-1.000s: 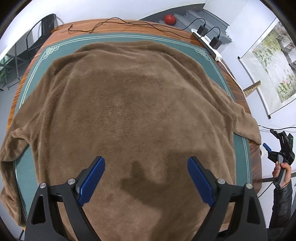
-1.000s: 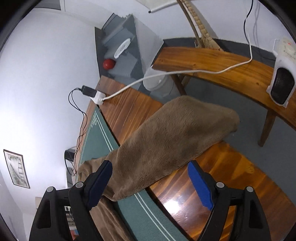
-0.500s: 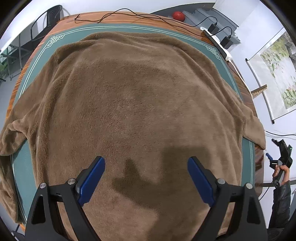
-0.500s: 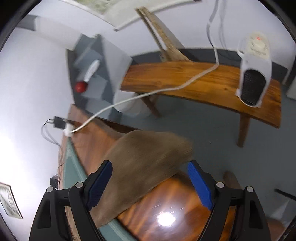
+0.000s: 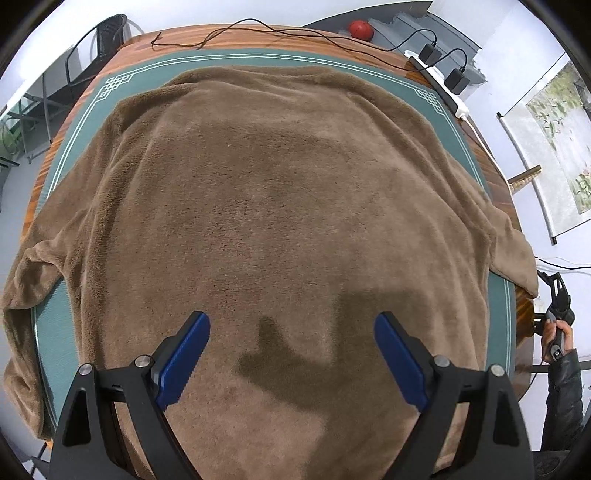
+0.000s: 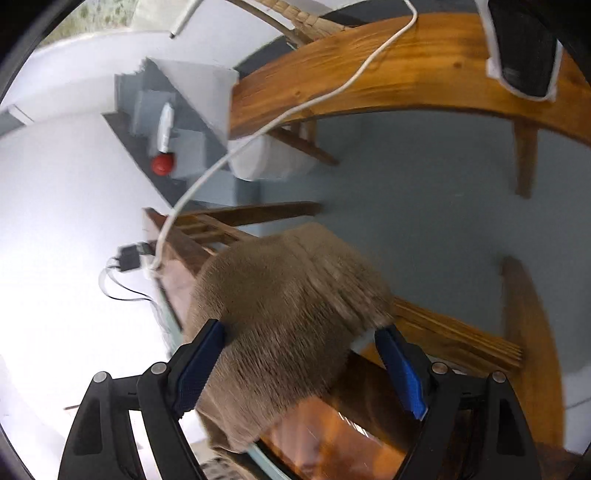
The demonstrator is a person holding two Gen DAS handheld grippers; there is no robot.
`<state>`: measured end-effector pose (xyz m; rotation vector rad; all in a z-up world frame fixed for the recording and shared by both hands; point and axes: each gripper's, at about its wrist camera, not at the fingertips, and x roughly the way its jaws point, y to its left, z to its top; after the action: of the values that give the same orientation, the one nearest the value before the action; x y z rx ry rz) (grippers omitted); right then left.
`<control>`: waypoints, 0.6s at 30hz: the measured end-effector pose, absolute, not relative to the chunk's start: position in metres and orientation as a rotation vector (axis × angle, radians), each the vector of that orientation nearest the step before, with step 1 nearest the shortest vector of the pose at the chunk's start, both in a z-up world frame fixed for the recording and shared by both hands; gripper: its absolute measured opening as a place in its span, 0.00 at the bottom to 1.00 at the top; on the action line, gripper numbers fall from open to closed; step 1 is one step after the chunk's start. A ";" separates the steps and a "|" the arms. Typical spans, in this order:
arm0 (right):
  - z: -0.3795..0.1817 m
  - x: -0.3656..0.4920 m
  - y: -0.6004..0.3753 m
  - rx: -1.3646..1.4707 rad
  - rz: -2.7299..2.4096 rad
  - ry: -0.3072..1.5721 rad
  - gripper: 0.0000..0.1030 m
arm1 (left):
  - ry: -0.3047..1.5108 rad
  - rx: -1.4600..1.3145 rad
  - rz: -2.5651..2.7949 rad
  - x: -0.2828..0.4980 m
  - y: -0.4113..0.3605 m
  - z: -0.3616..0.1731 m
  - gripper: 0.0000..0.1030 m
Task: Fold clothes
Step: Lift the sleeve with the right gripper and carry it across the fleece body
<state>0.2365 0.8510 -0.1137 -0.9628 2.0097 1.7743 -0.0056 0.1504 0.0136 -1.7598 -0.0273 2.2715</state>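
Observation:
A brown fleece garment (image 5: 280, 206) lies spread flat on the green mat (image 5: 92, 122) of a wooden table. My left gripper (image 5: 291, 317) hovers over its near part, open, with nothing between the blue pads (image 5: 184, 354). The garment's right sleeve (image 5: 513, 254) reaches over the table's right edge. In the right wrist view the sleeve end (image 6: 295, 295) lies between the fingers of my right gripper (image 6: 301, 328). That gripper is open, its left pad (image 6: 201, 365) right at the fabric. A hand in a dark sleeve (image 5: 559, 373) holds that gripper beside the table.
A power strip with chargers (image 5: 439, 77) and a black cable (image 5: 258, 33) lie along the table's far edge. A black chair (image 5: 99, 40) stands at far left. Beyond the sleeve are a wooden bench (image 6: 406, 74), a white heater (image 6: 524, 48) and a white cord (image 6: 258, 136).
My right gripper has dropped and rolled toward the sleeve end, which now sits between its fingers. The left gripper has barely shifted over the garment.

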 end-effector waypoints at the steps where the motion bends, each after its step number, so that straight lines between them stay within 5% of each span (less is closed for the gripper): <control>1: -0.117 0.238 0.852 -0.915 1.778 2.037 0.83 | -0.025 -1.761 2.274 -0.005 0.150 0.013 0.90; 4: -0.116 0.239 0.855 -0.813 1.820 2.060 0.74 | -0.024 -1.771 2.275 -0.003 0.148 0.010 0.90; 7: -0.106 0.240 0.857 -0.742 1.893 2.045 0.30 | -0.023 -1.780 2.270 -0.002 0.149 0.007 0.90; 8: -0.102 0.240 0.857 -0.736 1.915 2.021 0.24 | -0.022 -1.781 2.267 -0.003 0.150 0.006 0.90; 18: 0.001 0.211 0.826 -0.670 2.283 1.779 0.14 | -0.027 -1.772 2.227 -0.006 0.158 0.000 0.90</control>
<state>0.2109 0.8262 0.0007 -0.6698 1.7791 2.2827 -0.0065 0.1580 0.0003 -1.7718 -0.0267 2.2275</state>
